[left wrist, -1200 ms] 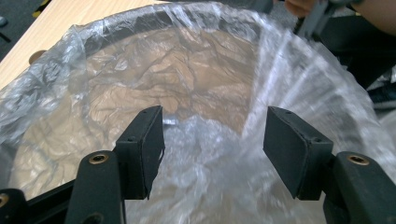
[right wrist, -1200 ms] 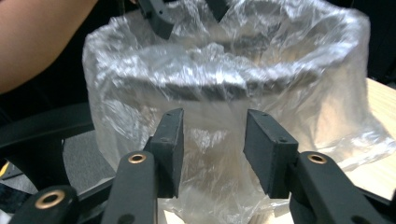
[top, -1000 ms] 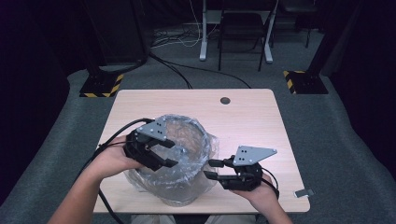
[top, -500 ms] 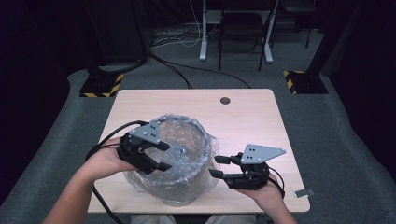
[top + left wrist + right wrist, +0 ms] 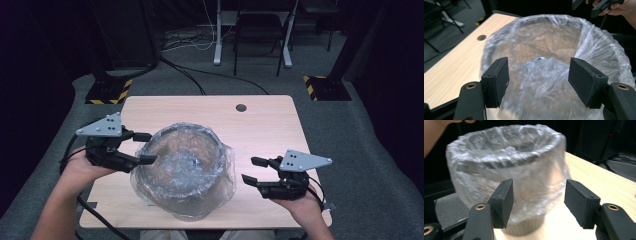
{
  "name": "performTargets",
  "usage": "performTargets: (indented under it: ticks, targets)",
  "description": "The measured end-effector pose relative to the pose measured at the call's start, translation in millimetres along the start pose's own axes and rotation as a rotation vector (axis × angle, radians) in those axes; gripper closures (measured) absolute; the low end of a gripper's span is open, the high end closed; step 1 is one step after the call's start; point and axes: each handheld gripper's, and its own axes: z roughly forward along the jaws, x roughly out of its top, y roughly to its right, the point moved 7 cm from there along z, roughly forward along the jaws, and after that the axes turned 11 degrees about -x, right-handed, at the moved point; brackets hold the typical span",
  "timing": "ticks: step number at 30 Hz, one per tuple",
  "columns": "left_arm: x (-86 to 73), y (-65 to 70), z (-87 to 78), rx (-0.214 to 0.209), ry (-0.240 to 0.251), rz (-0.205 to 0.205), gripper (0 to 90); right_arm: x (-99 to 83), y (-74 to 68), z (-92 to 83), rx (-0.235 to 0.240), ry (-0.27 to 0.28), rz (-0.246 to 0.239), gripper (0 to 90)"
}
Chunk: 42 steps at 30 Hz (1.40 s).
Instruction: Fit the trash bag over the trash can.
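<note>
High view: table hole (image 5: 241, 107) beyond bucket (image 5: 182, 172)

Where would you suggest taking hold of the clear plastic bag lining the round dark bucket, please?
Probably at the clear plastic bag's turned-over edge, where it hangs loose outside the round dark bucket's rim. Its right side bulges away from the wall, so the right hand-held gripper, open and standing clear beside it, could come in level from the right and pinch that slack film.
</note>
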Motion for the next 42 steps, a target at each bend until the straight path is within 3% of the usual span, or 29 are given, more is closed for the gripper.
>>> performTargets:
  ticks: [5, 6, 13, 18, 25, 31, 37, 42]
  targets:
    - [-12.9, -2.9, -15.5, 0.042, 0.027, -0.021, 31.6, -5.8, 14.6, -6.6, -0.042, -0.023, 0.011, 38.2]
    - [-19.9, -5.0, -21.5, 0.069, 0.036, -0.030, 31.2, -6.9, 16.6, -7.5, -0.048, -0.027, 0.009, 38.2]
    - [-41.0, -10.4, -33.3, 0.102, 0.076, -0.071, 31.0, -9.6, 20.8, -10.5, -0.067, -0.040, 0.011, 38.1]
    - [-61.9, -16.0, -42.6, 0.155, 0.118, -0.096, 30.7, -9.0, 21.6, -6.0, -0.064, -0.036, 0.009, 38.1]
    - [-86.7, -19.6, -39.8, 0.182, 0.162, -0.125, 30.5, -14.1, 25.0, 2.4, -0.065, -0.055, 0.008, 38.3]
    - [-105.4, -22.8, -33.7, 0.211, 0.154, -0.134, 29.0, -21.9, 33.3, 6.3, -0.082, -0.051, 0.023, 38.2]
    - [-117.8, -27.0, -27.6, 0.237, 0.210, -0.142, 29.5, -37.0, 42.1, 7.1, -0.148, -0.043, 0.017, 36.7]
    - [-137.5, -33.3, -15.5, 0.241, 0.200, -0.189, 29.5, -57.4, 51.9, 8.2, -0.193, -0.047, 0.053, 35.8]
